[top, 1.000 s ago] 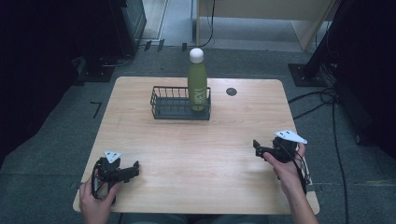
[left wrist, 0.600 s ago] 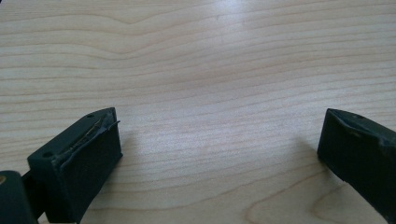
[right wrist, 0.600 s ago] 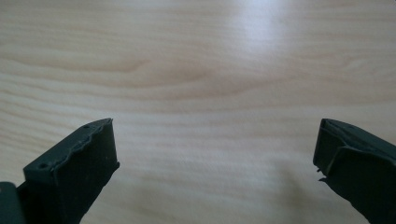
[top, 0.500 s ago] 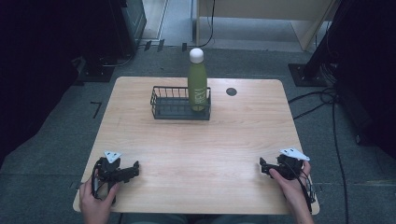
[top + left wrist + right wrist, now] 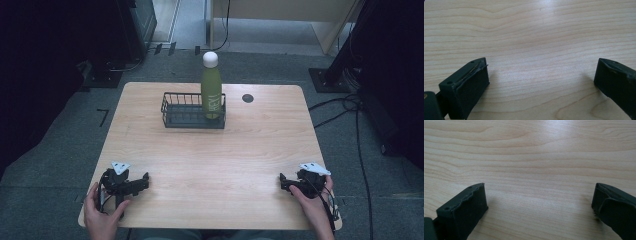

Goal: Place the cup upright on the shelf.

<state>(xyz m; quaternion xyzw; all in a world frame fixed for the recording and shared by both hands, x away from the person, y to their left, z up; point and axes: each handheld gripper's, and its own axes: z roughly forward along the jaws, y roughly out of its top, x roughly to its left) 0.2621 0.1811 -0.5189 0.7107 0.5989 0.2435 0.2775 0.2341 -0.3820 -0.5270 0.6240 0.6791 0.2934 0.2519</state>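
The left hand-held gripper (image 5: 142, 181) rests on the near left corner of the tabletop (image 5: 260, 150), and the right hand-held gripper (image 5: 283, 181) rests at the near right corner, each held by a hand that comes in from the near edge. Both are released: in the left gripper view and the right gripper view the two black jaws stand wide apart with bare wood between them, grasping nothing. They sit low and well apart, which reads as a parked, resting pose with the work at the far side finished or not begun

The green bottle (image 5: 211, 92) stands inside the black wire basket (image 5: 180, 116), at its right end, toward the far middle of the tabletop and well away from both grippers. Its long axis is vertical and its white cap (image 5: 210, 58) points straight up, the body rising well above the basket rim. The wire wall probably serves to keep it from sliding or tipping. The basket itself lies with its long side running left to right. A small dark round mark (image 5: 247, 98) sits on the tabletop just right of the basket
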